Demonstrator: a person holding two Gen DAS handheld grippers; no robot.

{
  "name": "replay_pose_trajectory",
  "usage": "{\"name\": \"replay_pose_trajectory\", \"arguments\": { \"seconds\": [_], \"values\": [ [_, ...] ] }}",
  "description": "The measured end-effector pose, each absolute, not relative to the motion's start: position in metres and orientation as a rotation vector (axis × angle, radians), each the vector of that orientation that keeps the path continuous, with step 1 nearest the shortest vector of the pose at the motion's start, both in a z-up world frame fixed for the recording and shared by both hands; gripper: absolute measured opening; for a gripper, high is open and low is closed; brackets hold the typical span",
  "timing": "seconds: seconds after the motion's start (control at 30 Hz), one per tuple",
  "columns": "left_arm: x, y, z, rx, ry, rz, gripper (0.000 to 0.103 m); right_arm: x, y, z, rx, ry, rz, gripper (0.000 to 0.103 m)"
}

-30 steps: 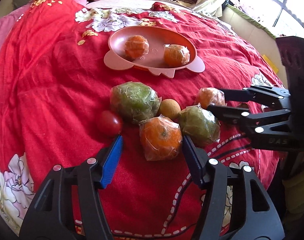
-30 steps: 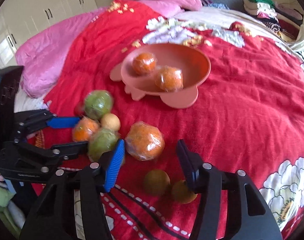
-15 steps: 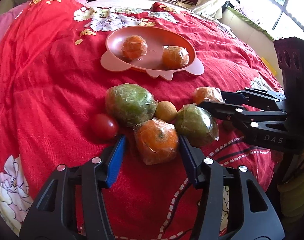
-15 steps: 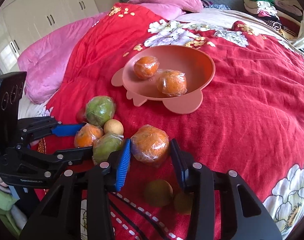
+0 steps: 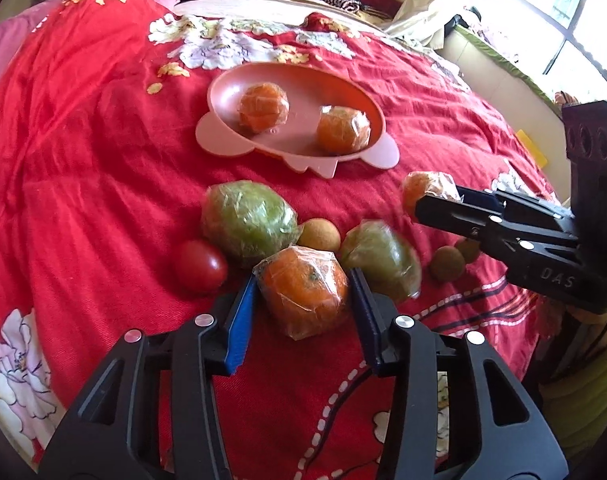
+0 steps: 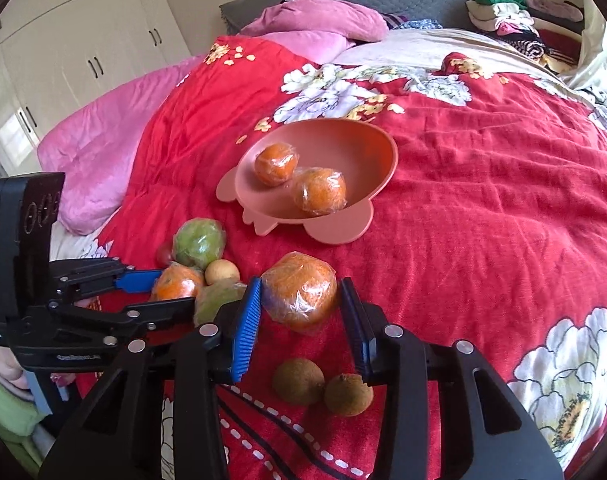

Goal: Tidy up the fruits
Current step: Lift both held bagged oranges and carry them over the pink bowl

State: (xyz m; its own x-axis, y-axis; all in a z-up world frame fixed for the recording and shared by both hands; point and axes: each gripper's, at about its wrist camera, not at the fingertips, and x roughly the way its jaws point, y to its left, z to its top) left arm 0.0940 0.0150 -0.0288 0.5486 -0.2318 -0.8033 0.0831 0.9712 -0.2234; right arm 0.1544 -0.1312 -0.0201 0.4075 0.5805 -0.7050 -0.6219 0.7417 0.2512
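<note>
Each fruit on the red bedspread (image 5: 83, 140) is a loose piece, several of them wrapped in crinkled clear film. The left gripper (image 5: 303, 292) has a film-wrapped orange (image 5: 303, 296) between its two blue-padded fingers (image 5: 241, 320); its jaws have just been closing, and both pads now lie against the wrapping, so the orange is gripped while it rests on the bed. Just past the left finger sits a small red tomato (image 5: 201, 266), and beyond the fingertips a large green fruit in film (image 5: 247, 220) with a small tan round fruit (image 5: 319, 234) beside it. A second wrapped green fruit (image 5: 379, 256) lies just outside the right finger (it looks slightly blurred).

The right gripper (image 6: 299, 304) has likewise just been closing, and its fingers (image 6: 245, 328) press on another wrapped orange (image 6: 299, 296), bright and dimpled under glossy film. Below that orange, nearer the gripper body and between the fingers, lie two small brown fruits (image 6: 299, 380), touching each other on the bedspread.

Well beyond both sets of fingertips stands a pink plate (image 6: 367, 140) with ear-like tabs, holding two more wrapped oranges (image 6: 275, 164) side by side. Pink pillows (image 6: 315, 20) lie at the head of the bed.
</note>
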Motion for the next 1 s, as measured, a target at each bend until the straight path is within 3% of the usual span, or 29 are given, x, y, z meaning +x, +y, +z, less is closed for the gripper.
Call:
{"name": "replay_pose_trajectory", "arguments": {
  "seconds": [1.0],
  "values": [
    [0.135, 0.022, 0.031, -0.212, 0.873, -0.169, 0.037, 0.172, -0.143, 0.052, 0.016, 0.67, 0.75, 0.038]
  ]
}}
